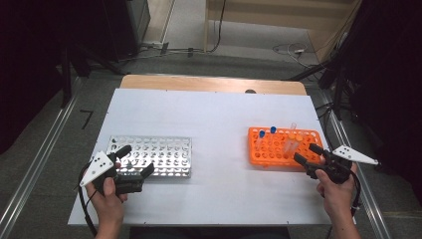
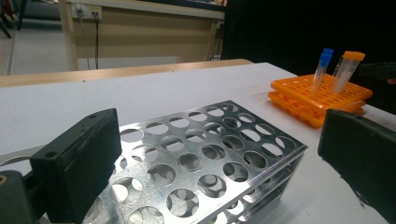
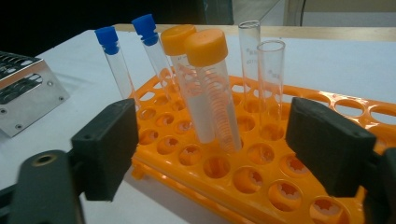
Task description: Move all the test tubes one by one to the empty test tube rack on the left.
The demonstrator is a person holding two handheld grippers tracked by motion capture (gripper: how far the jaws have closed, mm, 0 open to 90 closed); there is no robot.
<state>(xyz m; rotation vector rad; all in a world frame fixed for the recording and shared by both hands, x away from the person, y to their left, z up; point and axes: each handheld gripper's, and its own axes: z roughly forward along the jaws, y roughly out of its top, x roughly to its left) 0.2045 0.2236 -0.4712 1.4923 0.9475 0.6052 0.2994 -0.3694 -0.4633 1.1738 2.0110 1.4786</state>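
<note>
Landmark: the orange rack [image 1: 283, 147], lying on the white table [image 1: 214, 119] toward its right side.
Tubes: six stand in the orange rack. Two blue-capped tubes [image 3: 116, 60] sit toward its far left as the right gripper view shows them, two orange-capped tubes [image 3: 212, 88] lean at its middle, and two open glass tubes [image 3: 271, 84] rise just right of those.
Right gripper [image 1: 312, 158]: jaws spread wide, holding nothing, poised at the near edge of the orange rack with the orange-capped pair framed between its pads [image 3: 109, 144].
Left gripper [image 1: 133, 164]: jaws likewise parted and empty, well to the left of the orange rack, hovering at the near left corner of the metal rack [image 2: 210, 158], whose holes all look vacant.
Work in hand: likely lifting a tube out of the orange rack for the metal one.
Handling, capped tubes: probably light, stiff plastic with smooth, slippery walls; they tilt loosely in their holes, so a touch may rock them.
Handling, open tubes: thin-walled and seemingly glass, so fragile; a hard squeeze could crack them.
Where to grip: on the upper body just under the cap, above the orange rack's top plate, pads square to the wall, pulling along the tube's own lean.
Risk: neighbouring tubes stand close, so a wide jaw may nudge one.
</note>
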